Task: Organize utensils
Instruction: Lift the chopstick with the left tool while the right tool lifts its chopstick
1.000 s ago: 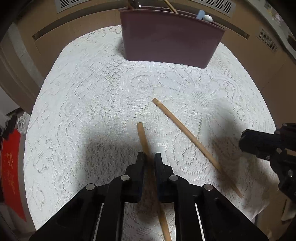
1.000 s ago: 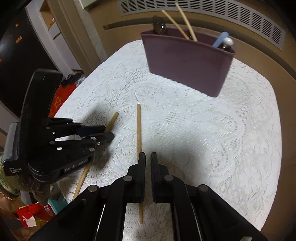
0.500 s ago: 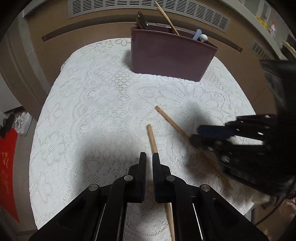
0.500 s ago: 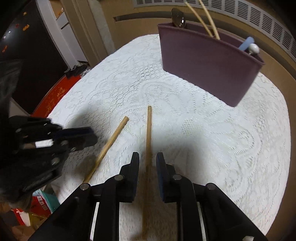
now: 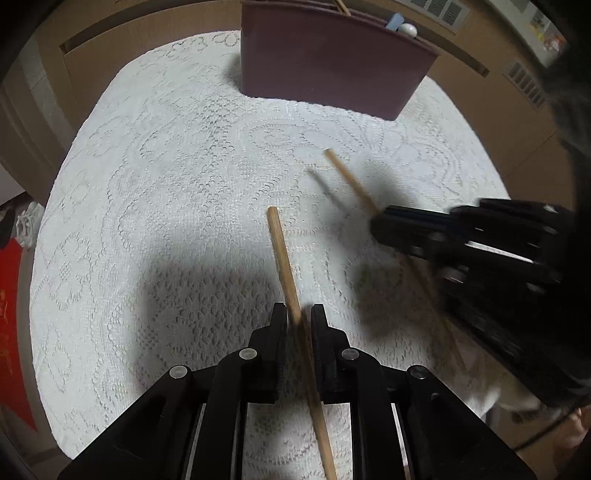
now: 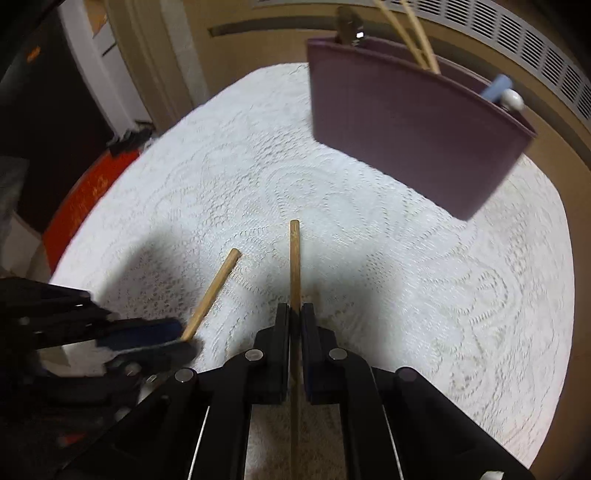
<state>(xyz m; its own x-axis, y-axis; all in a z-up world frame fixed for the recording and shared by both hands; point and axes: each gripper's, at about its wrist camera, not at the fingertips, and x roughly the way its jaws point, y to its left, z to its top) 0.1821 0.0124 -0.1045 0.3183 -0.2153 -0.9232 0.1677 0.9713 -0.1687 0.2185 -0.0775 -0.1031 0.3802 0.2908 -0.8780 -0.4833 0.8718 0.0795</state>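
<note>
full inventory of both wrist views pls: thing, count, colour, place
wooden chopsticks: 2, light brown, one in each hand-held gripper, above the cloth
utensil holder: 1, purple, far edge of the table
utensils in holder: several, pale sticks, a metal piece, a blue and a white handle
lace tablecloth: 1, white, covers the table
left hand-held gripper: 1, black, fingers around the near chopstick
right hand-held gripper: 1, black, shut on the other chopstick

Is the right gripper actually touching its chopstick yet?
Touching. In the right wrist view the right gripper has both fingers pressed against the chopstick, with no gap visible on either side.
</note>
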